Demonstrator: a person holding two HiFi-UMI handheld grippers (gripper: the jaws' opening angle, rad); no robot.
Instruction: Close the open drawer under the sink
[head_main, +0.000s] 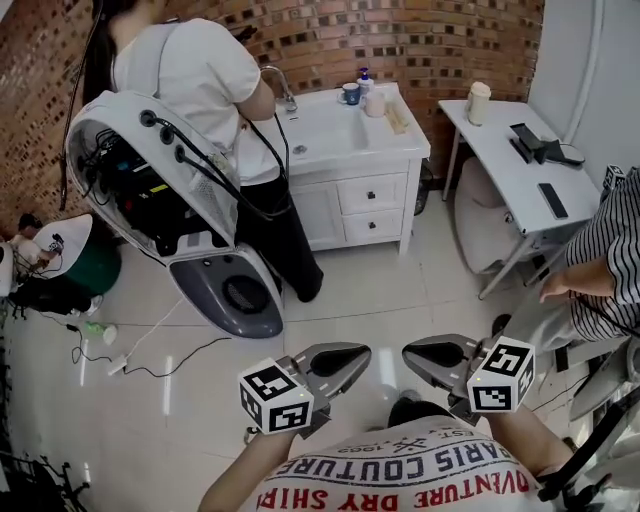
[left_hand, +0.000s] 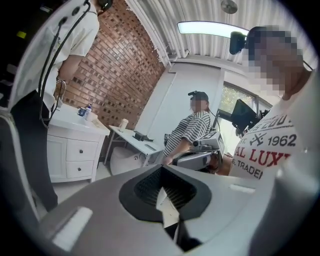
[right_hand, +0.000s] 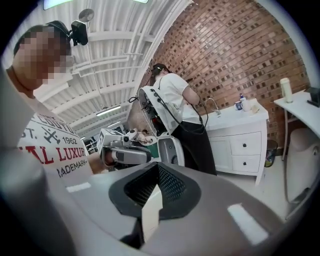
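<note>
The white vanity (head_main: 350, 185) stands far across the tiled floor (head_main: 350, 290), against the brick wall (head_main: 440, 40). A standing person (head_main: 200, 80) with a bulky white rig (head_main: 160, 190) on their back blocks its left half. That leaves the right side with the two drawers (head_main: 372, 208) free to reach. From here both fronts look flush, so I cannot tell which one is open, and nothing inside them shows.

A white side counter (head_main: 510, 165) stands at the right, beside a seated person in stripes (head_main: 605, 235).

The left tool (head_main: 350, 358) and right tool (head_main: 420, 358) sit near the wearer's chest, tips facing each other. Both have their jaws pressed together on nothing, likely a rest pose before the approach.

The sink (head_main: 335, 130) basin looks bare, with a blue cup (head_main: 350, 93) and a bottle (head_main: 365, 78) on its far rim.
</note>
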